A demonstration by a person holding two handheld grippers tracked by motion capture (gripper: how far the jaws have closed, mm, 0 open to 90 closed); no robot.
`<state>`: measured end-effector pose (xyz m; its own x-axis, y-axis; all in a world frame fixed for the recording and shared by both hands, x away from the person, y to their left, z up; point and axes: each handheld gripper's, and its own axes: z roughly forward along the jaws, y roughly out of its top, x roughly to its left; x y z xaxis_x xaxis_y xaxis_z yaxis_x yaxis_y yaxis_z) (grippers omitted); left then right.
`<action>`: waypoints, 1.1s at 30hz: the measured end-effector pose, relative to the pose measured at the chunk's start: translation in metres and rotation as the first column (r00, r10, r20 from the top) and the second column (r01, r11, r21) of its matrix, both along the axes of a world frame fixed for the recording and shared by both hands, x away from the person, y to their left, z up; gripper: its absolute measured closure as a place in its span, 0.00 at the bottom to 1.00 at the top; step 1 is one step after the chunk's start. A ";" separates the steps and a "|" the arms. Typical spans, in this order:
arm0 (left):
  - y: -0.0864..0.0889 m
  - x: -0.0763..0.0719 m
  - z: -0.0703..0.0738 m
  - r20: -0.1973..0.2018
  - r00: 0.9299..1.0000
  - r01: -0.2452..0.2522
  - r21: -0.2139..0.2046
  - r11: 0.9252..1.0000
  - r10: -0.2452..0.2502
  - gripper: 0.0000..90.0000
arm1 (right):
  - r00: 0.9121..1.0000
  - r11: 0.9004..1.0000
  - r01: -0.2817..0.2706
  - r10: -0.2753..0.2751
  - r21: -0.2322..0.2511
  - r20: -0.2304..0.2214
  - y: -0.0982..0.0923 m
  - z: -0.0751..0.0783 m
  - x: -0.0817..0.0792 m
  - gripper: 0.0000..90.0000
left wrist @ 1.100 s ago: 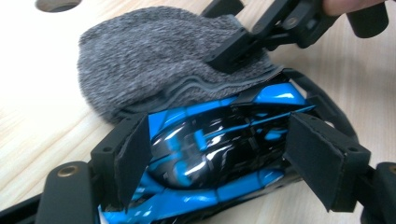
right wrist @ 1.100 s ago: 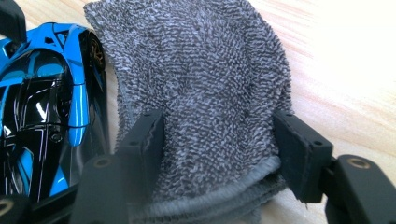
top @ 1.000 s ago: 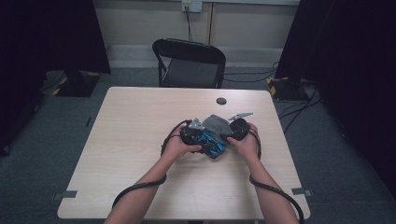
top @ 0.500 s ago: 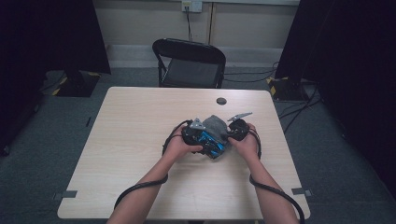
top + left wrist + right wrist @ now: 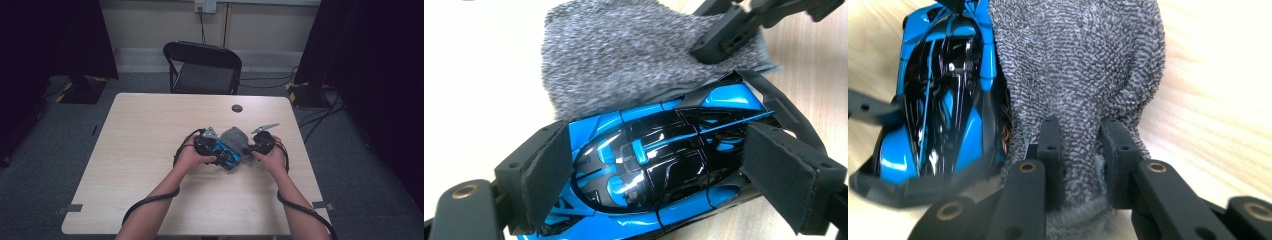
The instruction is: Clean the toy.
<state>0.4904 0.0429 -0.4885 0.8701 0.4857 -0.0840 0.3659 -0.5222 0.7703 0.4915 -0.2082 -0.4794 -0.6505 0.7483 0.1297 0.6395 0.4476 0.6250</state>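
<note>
Pale wood grain covers the desk, which stands on grey carpet with a black folding chair behind its far edge and a small dark round disc near that edge. Toward the middle-right of the desk, a blue and black toy car lies against a grey knitted cloth. The left hand-held gripper has its jaws closed on the two sides of the car. The right hand-held gripper is pinched onto the near edge of the cloth, which is bunched between its jaws. The person's forearms reach in from the near edge.
</note>
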 end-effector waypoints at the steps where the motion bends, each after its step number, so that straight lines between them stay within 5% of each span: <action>1: 0.000 0.000 0.000 -0.001 1.000 0.000 0.003 1.000 0.000 0.14 | 1.000 1.000 -0.005 0.005 0.001 -0.004 -0.005 0.000 -0.004 0.82; 33: -0.001 -0.001 0.002 -0.006 1.000 -0.012 0.021 1.000 0.012 0.15 | 0.999 0.999 -0.031 0.032 0.028 -0.039 -0.069 0.004 -0.062 0.82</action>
